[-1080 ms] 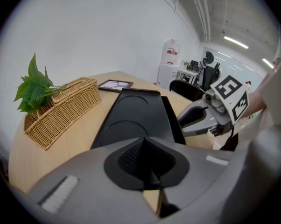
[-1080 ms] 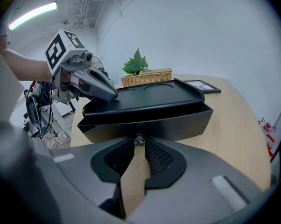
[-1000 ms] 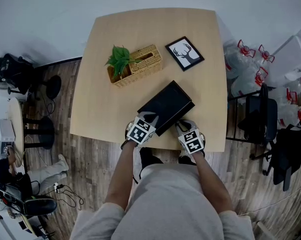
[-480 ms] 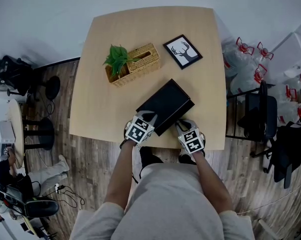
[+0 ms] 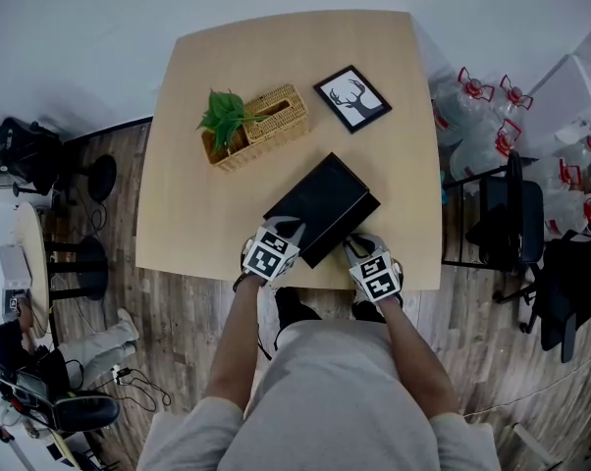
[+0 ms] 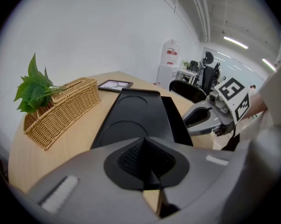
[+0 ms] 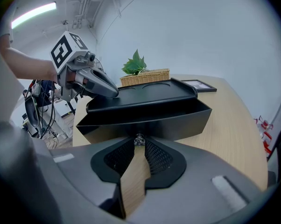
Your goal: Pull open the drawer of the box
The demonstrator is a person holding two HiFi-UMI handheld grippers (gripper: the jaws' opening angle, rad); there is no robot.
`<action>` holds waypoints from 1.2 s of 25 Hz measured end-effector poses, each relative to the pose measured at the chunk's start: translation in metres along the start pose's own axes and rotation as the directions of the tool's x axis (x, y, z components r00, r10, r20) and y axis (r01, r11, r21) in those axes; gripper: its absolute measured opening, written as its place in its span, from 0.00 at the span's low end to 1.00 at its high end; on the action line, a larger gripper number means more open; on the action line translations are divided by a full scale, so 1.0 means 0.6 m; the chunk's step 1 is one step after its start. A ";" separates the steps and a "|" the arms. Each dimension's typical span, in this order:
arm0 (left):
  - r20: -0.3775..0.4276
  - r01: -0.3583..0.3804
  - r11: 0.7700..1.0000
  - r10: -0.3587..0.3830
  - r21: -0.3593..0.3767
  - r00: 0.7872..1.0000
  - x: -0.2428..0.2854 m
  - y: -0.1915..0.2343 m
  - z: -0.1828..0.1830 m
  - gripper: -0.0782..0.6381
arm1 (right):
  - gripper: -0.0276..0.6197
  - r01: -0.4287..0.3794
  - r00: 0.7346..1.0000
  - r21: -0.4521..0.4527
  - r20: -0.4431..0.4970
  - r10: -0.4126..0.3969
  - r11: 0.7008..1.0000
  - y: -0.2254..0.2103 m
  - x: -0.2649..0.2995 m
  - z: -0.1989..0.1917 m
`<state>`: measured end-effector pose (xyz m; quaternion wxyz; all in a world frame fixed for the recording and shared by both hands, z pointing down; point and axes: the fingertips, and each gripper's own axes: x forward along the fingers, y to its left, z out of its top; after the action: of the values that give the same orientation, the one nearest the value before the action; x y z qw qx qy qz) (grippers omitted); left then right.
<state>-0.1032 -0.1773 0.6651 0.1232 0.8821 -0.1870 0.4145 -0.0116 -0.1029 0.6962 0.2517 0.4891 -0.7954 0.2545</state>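
Since earlier: the left gripper [image 5: 288,232] and right gripper [image 5: 357,245] are where they were, at the near end of the box [image 5: 323,204]. The far half of the table [image 5: 188,214] sits slightly up and left in the head view. I cannot tell whether the drawer [image 7: 145,120] has come out any further.
Left gripper: its jaws are together with nothing between them, and the tips rest on the near-left corner of the box top.
Right gripper: its jaws are pinched on the small metal knob [image 7: 139,139] in the middle of the drawer front.
Drawer: it is partly out, with a dark gap showing under the box top.
Box: black, lying at an angle on the near half of the table.
Edges: the near corner of the box is close to the table's near edge, and both gripper bodies hang out past that edge.
Open room: there is bare tabletop to the left and right of the box. The basket [image 5: 271,121] with its plant [image 5: 222,116] and the picture frame [image 5: 352,98] lie beyond the box, well apart from it.
Surface: pale wood, smooth.
Room: the floor [image 5: 178,312] is wood plank, a pale wall [image 5: 80,27] stands behind the table, and a black chair [image 5: 507,229] is to the right.
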 end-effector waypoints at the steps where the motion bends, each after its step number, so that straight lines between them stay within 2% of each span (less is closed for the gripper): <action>1: -0.001 0.001 1.000 -0.001 0.001 1.000 0.000 0.000 0.000 0.18 | 0.15 0.000 1.000 -0.001 0.000 0.000 1.000 0.000 -0.001 -0.001; 30: 0.009 -0.001 1.000 0.001 -0.005 1.000 -0.002 0.000 0.002 0.18 | 0.15 0.016 1.000 0.013 -0.007 -0.015 1.000 -0.001 -0.029 -0.052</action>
<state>-0.1029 -0.1776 0.6634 0.1244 0.8835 -0.1891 0.4102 0.0007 -0.0714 0.7080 0.2533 0.4960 -0.7890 0.2596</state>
